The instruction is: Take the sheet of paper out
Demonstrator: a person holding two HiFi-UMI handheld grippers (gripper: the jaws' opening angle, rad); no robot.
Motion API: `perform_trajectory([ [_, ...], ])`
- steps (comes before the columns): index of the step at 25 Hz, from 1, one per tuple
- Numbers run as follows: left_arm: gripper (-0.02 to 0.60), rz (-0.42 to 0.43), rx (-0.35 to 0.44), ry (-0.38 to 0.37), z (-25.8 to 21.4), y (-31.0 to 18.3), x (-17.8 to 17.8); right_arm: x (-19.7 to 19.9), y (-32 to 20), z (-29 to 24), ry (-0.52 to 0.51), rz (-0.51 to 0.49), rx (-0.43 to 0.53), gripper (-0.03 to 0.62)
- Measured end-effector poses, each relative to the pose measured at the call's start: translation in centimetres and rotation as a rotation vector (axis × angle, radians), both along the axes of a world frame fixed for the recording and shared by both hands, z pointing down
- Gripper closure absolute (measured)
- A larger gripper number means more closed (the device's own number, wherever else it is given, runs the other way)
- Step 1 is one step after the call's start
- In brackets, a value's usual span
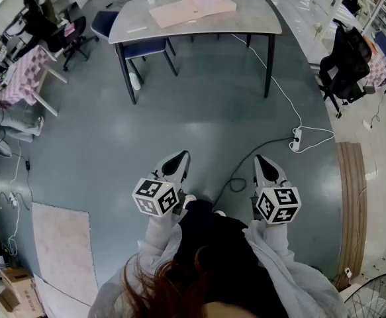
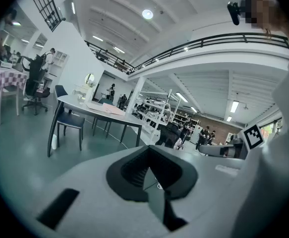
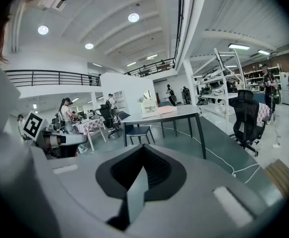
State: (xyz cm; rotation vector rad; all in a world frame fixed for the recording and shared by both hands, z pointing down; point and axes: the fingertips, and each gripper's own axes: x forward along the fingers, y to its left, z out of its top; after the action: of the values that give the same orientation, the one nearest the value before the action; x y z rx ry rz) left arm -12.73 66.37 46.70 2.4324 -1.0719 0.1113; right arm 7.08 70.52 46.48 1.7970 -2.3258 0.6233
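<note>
On the far table, pale pink paper lies flat; left gripper and right gripper jaws closed, empty.

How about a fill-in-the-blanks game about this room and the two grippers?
1. The left gripper and the right gripper both have their jaws ____, with nothing between them.
2. The pinkish papers lie on the grey ____.
3. The white power strip lies on the ____.
Missing words: shut; table; floor.
</note>
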Motion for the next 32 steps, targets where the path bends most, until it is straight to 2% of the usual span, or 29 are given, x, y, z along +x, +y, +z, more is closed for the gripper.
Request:
perform_trajectory([
  [4,0.576,0.012,0.022,-0.032,-0.8,1.7,0.3,-0.7,1.5,-0.6,-0.043,-0.015,0.002,0.585],
  [8,0.575,0.004,0.046,-0.022,-1.8,3.0,0.1,-0.6,2.3,-1.1,-0.055,0.004,0.022,0.583],
  [12,0.575,-0.046,0.065,-0.033,-1.8,3.5,-0.8,-0.7,2.8,-1.0,-0.063,0.006,0.029,0.583],
  [13,0.532,-0.054,0.062,-0.028,-1.9,3.6,-0.9,-0.8,2.9,-0.9,-0.064,0.002,0.026,0.583],
  [15,0.379,-0.048,0.048,-0.016,-2.1,3.7,-0.6,-0.8,3.0,-1.0,-0.07,-0.004,0.022,0.583],
  [16,0.344,-0.044,0.042,-0.017,-2.2,3.7,-0.4,-0.7,2.9,-1.1,-0.076,-0.007,0.024,0.583],
  [18,0.316,-0.042,0.042,-0.033,-2.3,3.3,0.0,-0.5,2.4,-1.4,-0.083,-0.014,0.03,0.583],
  [25,0.336,-0.033,0.053,-0.06,-1.7,-0.8,0.4,-0.6,-2.2,-1.2,-0.105,-0.012,0.04,0.583],
  [32,0.365,-0.038,0.054,-0.044,-1.9,-9.3,0.7,-1.0,-10.5,-1.2,-0.121,-0.019,0.038,0.583],
])
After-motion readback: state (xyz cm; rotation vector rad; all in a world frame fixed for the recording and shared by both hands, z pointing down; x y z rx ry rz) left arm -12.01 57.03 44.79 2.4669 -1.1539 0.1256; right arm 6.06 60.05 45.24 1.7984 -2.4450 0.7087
